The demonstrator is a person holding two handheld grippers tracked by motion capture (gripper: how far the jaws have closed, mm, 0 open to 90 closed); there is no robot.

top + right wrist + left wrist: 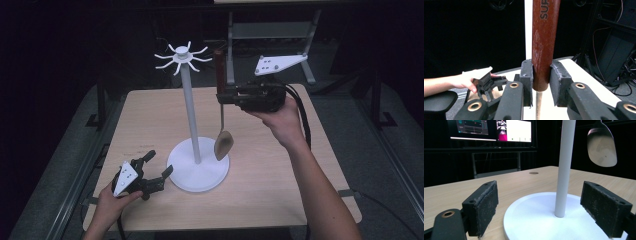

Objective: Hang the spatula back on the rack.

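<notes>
You are working at a light wooden table [280,195] with rounded corners, set on a dark frame over grey floor. One thing stands directly on it: a white hanging stand [190,107], its round base [198,172] flat on the top near the middle, toward your side. A thin white pole rises upright from that base to a crown of curved hooks. In the left gripper view, you see a small dark round mark [533,173] in the tabletop beyond the base.
</notes>
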